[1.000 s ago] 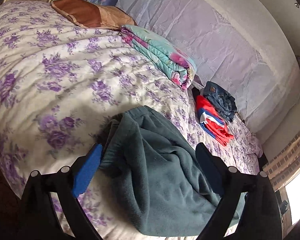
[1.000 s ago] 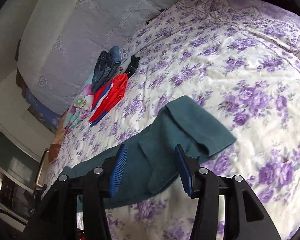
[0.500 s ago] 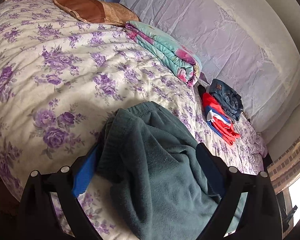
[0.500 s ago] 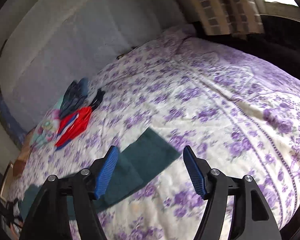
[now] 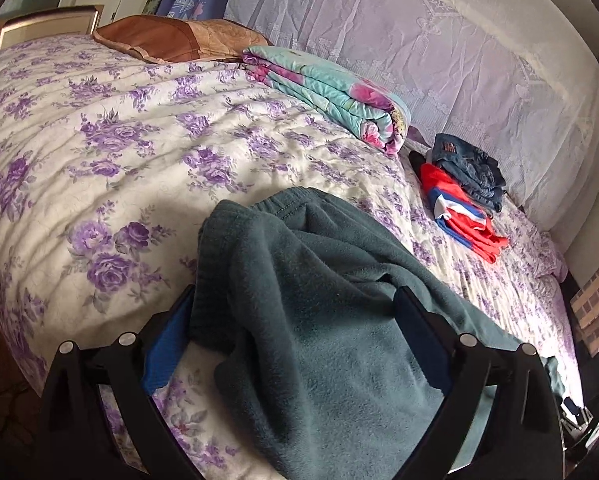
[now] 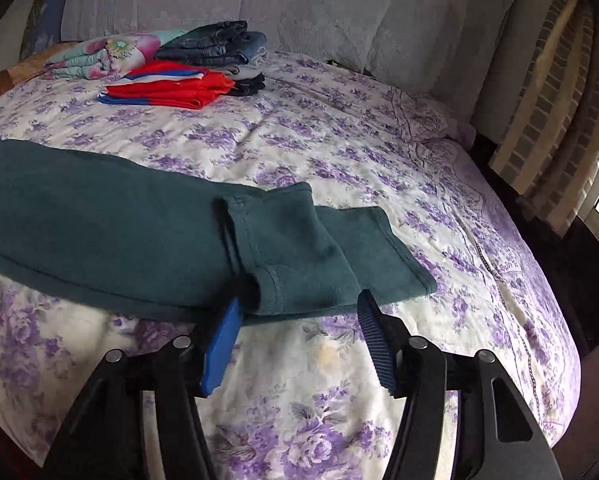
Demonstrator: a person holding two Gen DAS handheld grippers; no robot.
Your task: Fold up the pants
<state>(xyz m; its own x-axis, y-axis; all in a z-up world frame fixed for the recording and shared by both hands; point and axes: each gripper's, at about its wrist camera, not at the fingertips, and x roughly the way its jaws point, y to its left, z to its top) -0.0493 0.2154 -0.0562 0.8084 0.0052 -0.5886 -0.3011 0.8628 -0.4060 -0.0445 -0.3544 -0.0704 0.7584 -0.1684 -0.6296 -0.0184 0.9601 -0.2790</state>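
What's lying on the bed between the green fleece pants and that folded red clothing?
Nothing: in the right wrist view, only bare purple-flowered bedspread separates the teal-green fleece pants from the folded red garment.

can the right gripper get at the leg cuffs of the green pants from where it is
Probably yes. The right gripper is open, and the cuff end of the green pants lies flat on the bedspread just ahead of its fingertips, with nothing between them. The folded clothes sit far back.
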